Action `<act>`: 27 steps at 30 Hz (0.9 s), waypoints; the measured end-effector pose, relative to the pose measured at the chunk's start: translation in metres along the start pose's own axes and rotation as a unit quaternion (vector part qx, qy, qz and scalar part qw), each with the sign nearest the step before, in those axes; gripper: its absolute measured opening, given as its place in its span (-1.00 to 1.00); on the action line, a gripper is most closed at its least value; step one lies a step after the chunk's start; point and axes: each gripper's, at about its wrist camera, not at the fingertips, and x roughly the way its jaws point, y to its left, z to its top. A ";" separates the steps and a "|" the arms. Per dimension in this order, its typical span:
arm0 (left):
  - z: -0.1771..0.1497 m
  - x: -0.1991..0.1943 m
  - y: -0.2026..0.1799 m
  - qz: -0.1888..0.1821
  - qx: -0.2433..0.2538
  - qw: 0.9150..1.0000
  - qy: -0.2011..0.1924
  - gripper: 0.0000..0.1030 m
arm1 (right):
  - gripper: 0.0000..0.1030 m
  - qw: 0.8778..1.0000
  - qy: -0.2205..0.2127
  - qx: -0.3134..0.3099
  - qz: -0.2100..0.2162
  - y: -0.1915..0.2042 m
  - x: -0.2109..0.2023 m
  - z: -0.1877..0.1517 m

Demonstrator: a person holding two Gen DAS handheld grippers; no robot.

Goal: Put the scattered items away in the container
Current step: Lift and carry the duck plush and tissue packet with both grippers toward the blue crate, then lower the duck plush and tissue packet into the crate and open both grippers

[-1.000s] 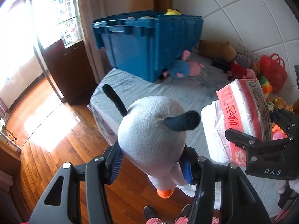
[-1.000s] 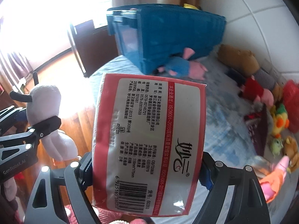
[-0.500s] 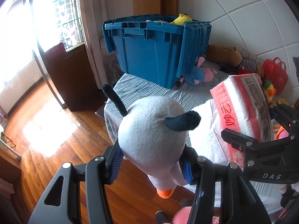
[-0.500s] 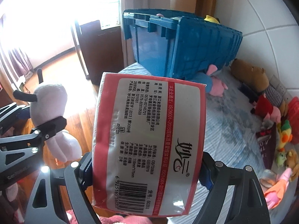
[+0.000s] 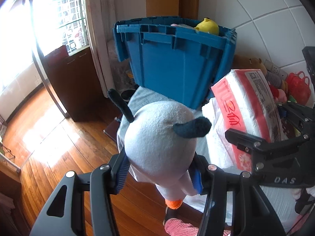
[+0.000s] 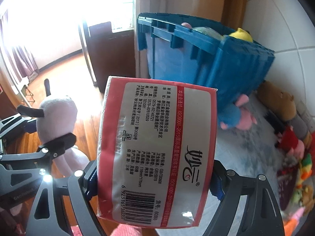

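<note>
Left wrist view: A grey plush toy point(image 5: 159, 137) with two dark ears is being clamped between the blue pads of the left gripper point(image 5: 160, 174), whose jaws are standing partly open around the toy's body. An orange foot is hanging below the pads. Red characters are being shown on the side of a pack of tissues point(image 5: 246, 106) at the right, where it is being held by the right gripper point(image 5: 261, 147); the letters "DAS" are being displayed on that gripper's black body. The blue crate point(image 5: 177, 59) is standing straight ahead on the grey cloth-covered surface point(image 5: 141, 98), with a yellow toy point(image 5: 207, 26) showing above its rim. A red basket point(image 5: 297, 86) is standing by the tiled wall.

Right wrist view: The pack of tissues point(image 6: 157, 153) is being gripped across its width by the right gripper point(image 6: 153, 181), the jaws standing wide. Its label is being shown with "ISO9001-2015", "GB/T20808", "116mm*175mm", a phone number "0579-82145721" and a barcode. Much of the surface is being blocked by the pack. The crate point(image 6: 206, 59) is standing beyond it, a blue and pink plush point(image 6: 236, 116) lying against its base. The left gripper point(image 6: 49, 149) is being seen at the left, closed on the grey toy point(image 6: 57, 114).
</note>
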 end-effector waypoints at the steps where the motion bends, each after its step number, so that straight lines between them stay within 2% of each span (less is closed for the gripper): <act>1: 0.009 0.005 0.003 0.001 0.002 1.000 -0.001 0.01 | 0.67 1.000 -0.003 0.000 0.004 0.000 0.004 0.008; 9: 0.085 0.038 0.023 -0.006 0.021 1.000 -0.016 0.01 | 0.67 0.999 -0.054 0.000 0.009 -0.016 0.008 0.079; 14: 0.125 0.047 0.030 -0.021 0.030 0.999 -0.027 0.01 | 0.67 0.997 -0.075 -0.002 -0.001 -0.025 0.001 0.116; 18: 0.165 0.047 0.032 -0.031 0.055 0.997 -0.048 0.01 | 0.67 0.996 -0.093 0.002 -0.012 -0.032 -0.005 0.143; 24: 0.244 0.044 0.043 -0.077 0.099 0.987 -0.098 0.01 | 0.67 0.990 -0.129 0.031 -0.050 -0.046 -0.015 0.190; 27: 0.295 0.050 0.051 -0.094 0.120 0.980 -0.127 0.01 | 0.67 0.984 -0.148 0.056 -0.083 -0.056 -0.016 0.217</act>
